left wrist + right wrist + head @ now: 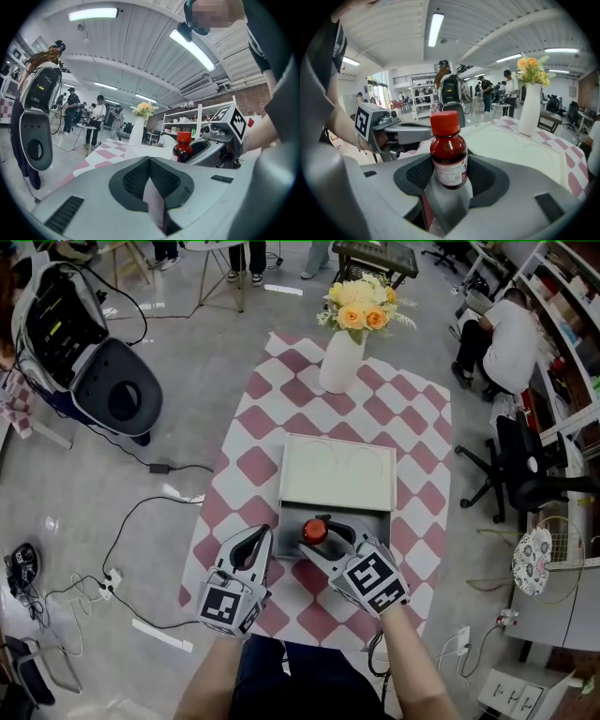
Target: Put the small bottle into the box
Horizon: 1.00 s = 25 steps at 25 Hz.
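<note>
A small brown bottle [314, 531] with a red cap stands upright between the jaws of my right gripper [322, 546], which is shut on it. It hangs over the dark open part of the box [292, 518], just in front of the box's white lid [337, 472]. In the right gripper view the bottle [448, 154] fills the gap of that gripper [447, 183]. My left gripper [260, 542] is shut and empty, just left of the box's front. From the left gripper view [151, 187] the bottle [182, 149] shows to the right.
The box lies on a table with a pink-and-white checked cloth [412, 427]. A white vase of flowers [343, 352] stands at the table's far end. Left of the table are a grey machine [84, 343] and floor cables [141, 521]. An office chair [525, 479] stands to the right.
</note>
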### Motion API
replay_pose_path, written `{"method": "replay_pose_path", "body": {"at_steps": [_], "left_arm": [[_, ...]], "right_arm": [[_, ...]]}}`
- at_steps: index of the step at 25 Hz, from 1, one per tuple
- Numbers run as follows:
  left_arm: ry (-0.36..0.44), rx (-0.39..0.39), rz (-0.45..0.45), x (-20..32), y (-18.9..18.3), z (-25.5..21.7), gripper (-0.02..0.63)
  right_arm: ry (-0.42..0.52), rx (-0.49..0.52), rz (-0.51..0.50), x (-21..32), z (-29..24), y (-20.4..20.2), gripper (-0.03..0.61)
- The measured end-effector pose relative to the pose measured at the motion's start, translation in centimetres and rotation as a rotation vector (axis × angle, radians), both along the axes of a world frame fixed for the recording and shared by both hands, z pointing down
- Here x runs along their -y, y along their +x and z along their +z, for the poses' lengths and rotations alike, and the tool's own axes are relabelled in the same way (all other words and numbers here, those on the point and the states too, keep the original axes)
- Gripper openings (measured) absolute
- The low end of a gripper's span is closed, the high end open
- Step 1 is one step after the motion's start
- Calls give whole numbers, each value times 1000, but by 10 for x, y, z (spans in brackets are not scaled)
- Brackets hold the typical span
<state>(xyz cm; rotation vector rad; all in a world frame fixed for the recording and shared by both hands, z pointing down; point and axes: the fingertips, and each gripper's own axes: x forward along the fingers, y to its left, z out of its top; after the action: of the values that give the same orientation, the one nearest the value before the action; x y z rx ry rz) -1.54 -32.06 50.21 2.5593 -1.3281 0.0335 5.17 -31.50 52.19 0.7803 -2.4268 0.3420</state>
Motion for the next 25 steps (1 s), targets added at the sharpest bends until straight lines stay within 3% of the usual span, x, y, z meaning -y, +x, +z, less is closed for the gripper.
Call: {"method": "replay_pose_path", "body": {"at_steps": [6,14,25], "left_arm": [[-20,-9,-26,8,-7,2,11],[-30,-22,-53,12,-19,4,11],[-36,-38,-62,13,-24,4,11]], "right_arm": [[-75,-117,-74,11,27,-16,230],[-108,-160,-153,17,51,-31,230],[-171,-167,-182,13,62,-32,235]]}}
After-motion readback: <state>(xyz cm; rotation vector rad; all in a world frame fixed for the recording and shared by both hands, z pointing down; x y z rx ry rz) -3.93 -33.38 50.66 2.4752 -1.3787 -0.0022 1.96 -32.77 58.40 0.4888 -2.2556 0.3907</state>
